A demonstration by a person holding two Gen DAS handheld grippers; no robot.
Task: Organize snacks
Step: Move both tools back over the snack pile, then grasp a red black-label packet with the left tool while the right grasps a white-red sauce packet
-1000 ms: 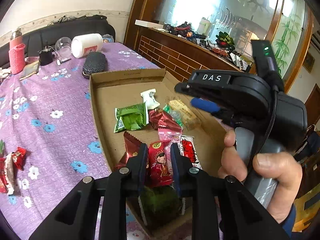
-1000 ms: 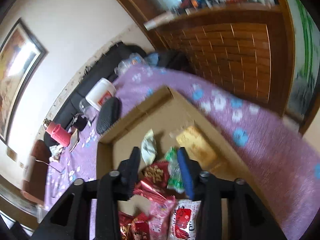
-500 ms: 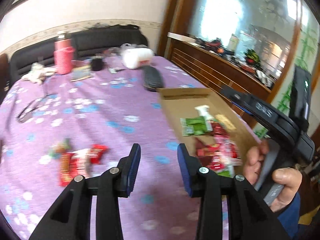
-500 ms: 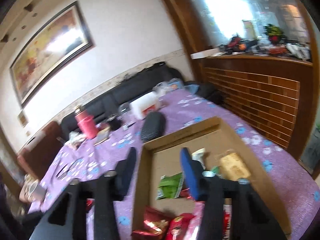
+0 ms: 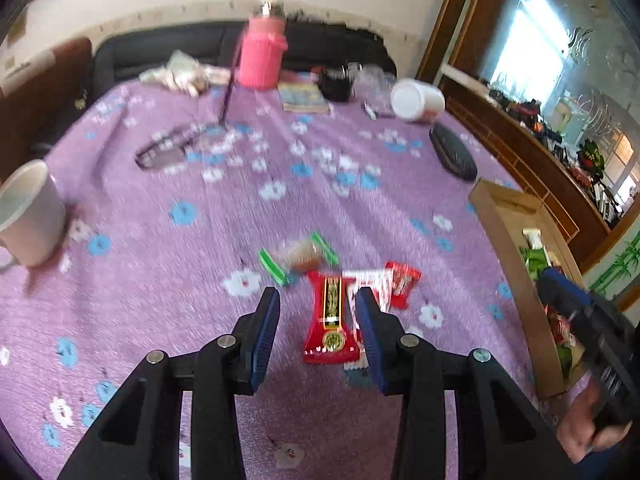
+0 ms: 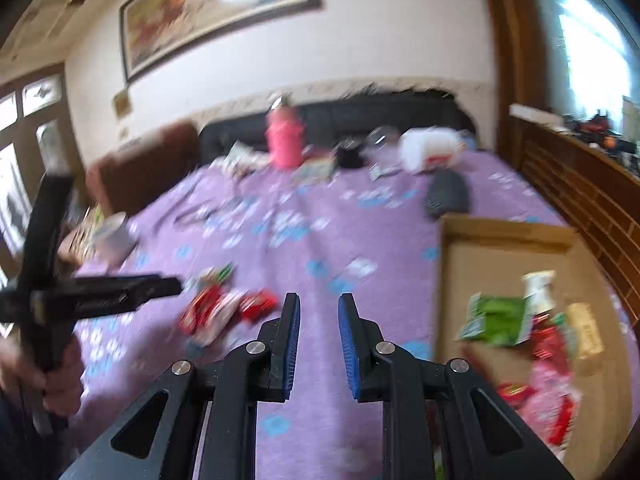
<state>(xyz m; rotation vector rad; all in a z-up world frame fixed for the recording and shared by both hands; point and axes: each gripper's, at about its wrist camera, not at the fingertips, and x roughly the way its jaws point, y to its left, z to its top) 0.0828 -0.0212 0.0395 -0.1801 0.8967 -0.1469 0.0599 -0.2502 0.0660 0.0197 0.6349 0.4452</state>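
Observation:
My left gripper (image 5: 318, 320) is open and empty, just above a red snack packet (image 5: 330, 320) on the purple flowered cloth (image 5: 200, 240). A white-red packet (image 5: 370, 284), a small red packet (image 5: 404, 282) and a clear packet with green ends (image 5: 298, 256) lie beside it. The same loose pile (image 6: 224, 306) shows in the right wrist view. My right gripper (image 6: 318, 340) is open and empty over the cloth, left of the cardboard tray (image 6: 444, 280), which holds several snacks, among them a green packet (image 6: 498, 318). The tray (image 5: 504, 220) is at the right in the left wrist view.
A white mug (image 5: 28, 212) stands at the left. A pink bottle (image 5: 262, 56), a book (image 5: 304, 98), a white jar on its side (image 5: 416, 100) and a black case (image 5: 454, 154) lie at the far end. A wooden cabinet (image 6: 580, 184) runs along the right.
My left gripper let go of the red packet in the tray, opened, and swung left to the loose pile. My right gripper rose from the tray and turned left over the cloth.

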